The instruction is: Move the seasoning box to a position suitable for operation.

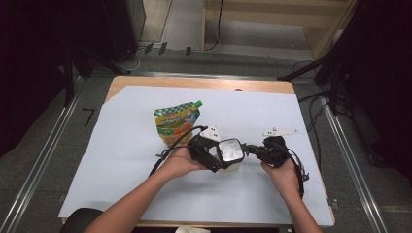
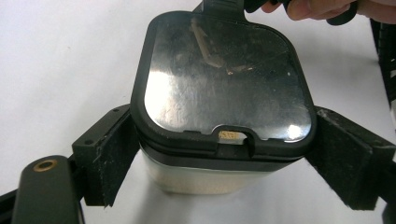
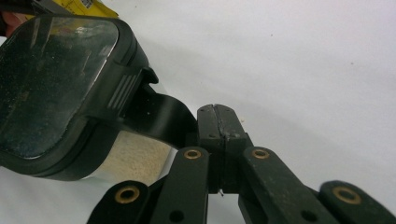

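Note:
A squarish container point(image 1: 231, 149) with a black-rimmed, shiny lid point(image 2: 224, 79) and pale grains inside stands on the white sheet at the middle of the table. My left gripper point(image 1: 227, 158) comes in from the left. In the left gripper view its pads point(image 2: 119, 144) press on both sides of the lid's rim. A black tab point(image 3: 163, 116) sticks out from the lid's right side. My right gripper point(image 1: 252, 149) is shut, its tips point(image 3: 218, 112) closed together right against the end of that tab. I cannot tell whether the tab is pinched.
A green and yellow spout pouch point(image 1: 177, 122) lies just behind and left of the container. A large white sheet point(image 1: 126, 170) covers the wooden table point(image 1: 194, 82). Dark stands and cables sit on the floor around the table.

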